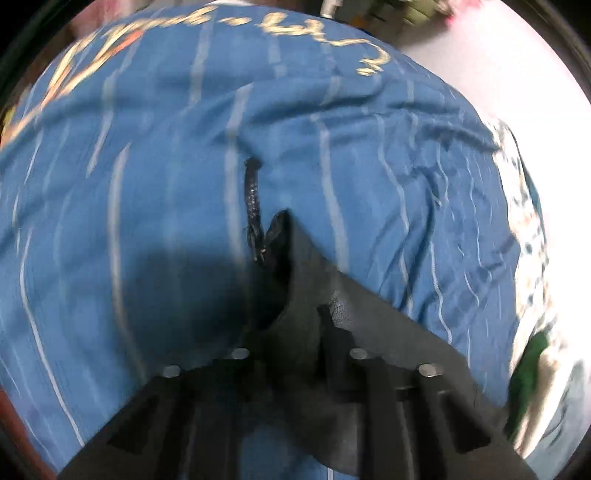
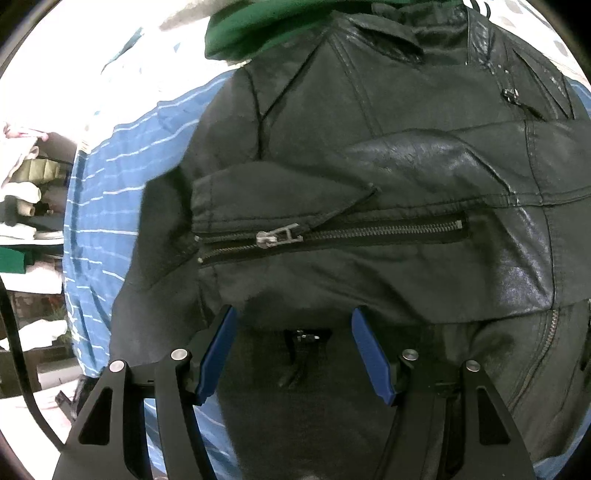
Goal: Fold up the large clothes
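Your right hand-held gripper (image 2: pixel 293 354) hangs open over the black leather jacket (image 2: pixel 369 184), which lies on blue striped cloth (image 1: pixel 147 184). Your left hand-held gripper (image 1: pixel 273 236) pinches a black jacket fold. A zipper (image 2: pixel 332 234) runs just beyond the right fingers.

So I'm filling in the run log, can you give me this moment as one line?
left claw: shut on black fabric over blue sheet | right claw: open above jacket | fold: not finished

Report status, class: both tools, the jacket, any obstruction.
Right tool open, hovering above the black leather jacket. Left tool shut on dark jacket material, over the blue striped sheet. Green garment by the collar.
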Demonstrator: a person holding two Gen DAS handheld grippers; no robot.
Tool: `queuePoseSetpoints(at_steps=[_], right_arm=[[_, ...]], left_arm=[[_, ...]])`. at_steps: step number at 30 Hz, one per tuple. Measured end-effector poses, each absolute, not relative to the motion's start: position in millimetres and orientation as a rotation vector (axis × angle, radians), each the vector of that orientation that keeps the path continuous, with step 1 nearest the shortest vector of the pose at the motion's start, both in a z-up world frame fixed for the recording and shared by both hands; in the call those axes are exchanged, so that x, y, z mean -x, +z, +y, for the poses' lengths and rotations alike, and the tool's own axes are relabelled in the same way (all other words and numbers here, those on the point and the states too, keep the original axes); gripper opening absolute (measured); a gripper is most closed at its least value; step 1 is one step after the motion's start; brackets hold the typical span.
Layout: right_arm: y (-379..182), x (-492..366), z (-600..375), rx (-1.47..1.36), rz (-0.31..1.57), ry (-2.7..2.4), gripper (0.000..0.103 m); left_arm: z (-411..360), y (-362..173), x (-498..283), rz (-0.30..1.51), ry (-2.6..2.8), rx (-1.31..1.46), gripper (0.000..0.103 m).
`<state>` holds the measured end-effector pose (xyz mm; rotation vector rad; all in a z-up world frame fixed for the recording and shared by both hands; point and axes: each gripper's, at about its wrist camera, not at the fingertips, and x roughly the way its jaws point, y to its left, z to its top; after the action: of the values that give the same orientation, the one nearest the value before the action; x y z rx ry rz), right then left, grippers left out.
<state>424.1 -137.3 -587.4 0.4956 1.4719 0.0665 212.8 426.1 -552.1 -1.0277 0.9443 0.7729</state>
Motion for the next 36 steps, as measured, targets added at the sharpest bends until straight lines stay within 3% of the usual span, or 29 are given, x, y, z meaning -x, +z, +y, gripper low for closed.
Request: queuePoseSetpoints(at_steps=[5, 8, 11, 14, 16, 18, 19, 24, 36], right_arm=[[-567.9, -432.8, -128.3, -0.484, 1.414, 0.033, 0.064], [-577.1, -448.4, -117.7, -0.483, 1.411, 0.011, 0.042], [-624.8, -465.4, -103.7, -0.467, 1.547, -0.008, 0.042], [-625.0, -475.1, -95.9, -0.400, 1.575, -0.002, 0.042], [-608.2, -472.7, -96.6, -0.338, 1.557, 0.030, 0.047], [-592.2, -467.1, -101.3, -0.211, 1.528, -0.024, 0.076], [-582.4, -463.1, -105.7, -0.127, 1.506, -0.062, 0.079], [-557.8, -453.4, -140.2, 0.021, 1.444, -0.133, 0.081], [-538.6, -426.2, -330.4, -0.264, 1.439, -0.220, 0.081]], left_arm=[[432.0, -501.4, -237.3, 0.879, 0.720, 0.904, 0.010], [419.7, -458.9, -254.9, 0.825, 0.677, 0.779, 0.010], [397.9, -424.4, -271.8, 0.801, 0.633, 0.652, 0.009], [373.2, -396.4, -286.8, 0.787, 0.619, 0.508, 0.009], [353.7, -377.0, -295.5, 0.771, 0.609, 0.426, 0.009], [331.1, -359.1, -305.0, 0.755, 0.600, 0.333, 0.009], [317.9, -350.8, -307.7, 0.742, 0.593, 0.287, 0.009], [229.6, -321.2, -325.1, 0.714, 0.513, 0.066, 0.008], [-30.2, -334.1, -377.5, 0.846, 0.092, 0.034, 0.007]])
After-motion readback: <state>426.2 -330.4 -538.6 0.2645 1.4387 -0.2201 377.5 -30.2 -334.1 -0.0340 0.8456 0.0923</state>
